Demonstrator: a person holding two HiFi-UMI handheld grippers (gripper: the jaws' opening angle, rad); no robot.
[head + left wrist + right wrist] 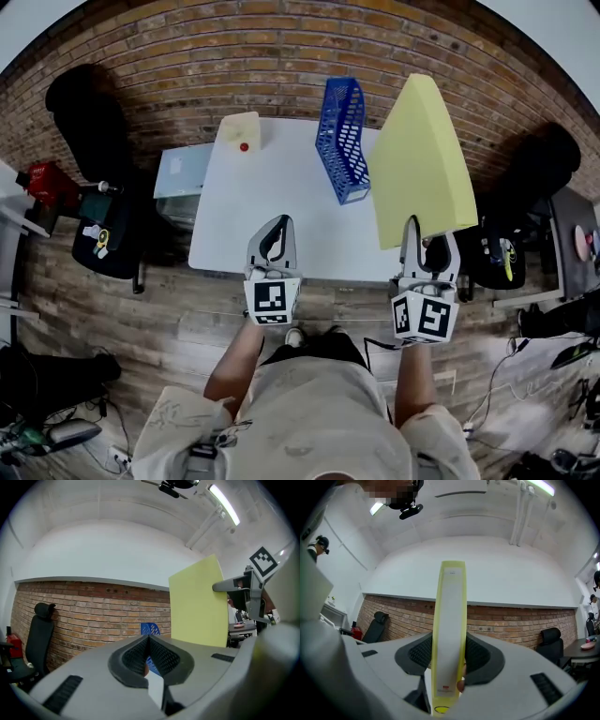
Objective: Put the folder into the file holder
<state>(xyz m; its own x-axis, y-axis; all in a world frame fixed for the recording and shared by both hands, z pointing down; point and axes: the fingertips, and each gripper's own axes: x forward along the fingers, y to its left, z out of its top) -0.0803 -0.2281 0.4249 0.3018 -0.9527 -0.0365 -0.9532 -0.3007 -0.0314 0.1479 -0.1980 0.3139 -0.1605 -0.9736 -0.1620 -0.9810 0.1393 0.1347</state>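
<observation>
Person: one, seen from above in a light shirt, with bare forearms stretched forward and a gripper in each hand.
Grippers: two, each with a marker cube at its rear.
Left gripper: its pads are pressed together at the tips with nothing between them. It hangs over the near edge of the table.
Right gripper: clenched on the lower end of the folder. In the right gripper view the folder's spine rises between the two pads.
Folder: one, yellow, held upright in the air over the table's near right corner. It is to the right of the file holder and apart from it.
File holder: one, blue and perforated, standing on the far right part of the table.
Table: one, with a white top. It also carries one pale yellow thing with a red spot at its far left corner.
Side stand: one, grey-blue, just beside the table's left edge.
Chairs: the right gripper view shows two black ones against the wall, one at the left and one at the right.
Floor: wooden planks, with cables and bags lying around the edges.
Room: a brick wall runs behind the table, white above the bricks. Strip lights are on the ceiling.
</observation>
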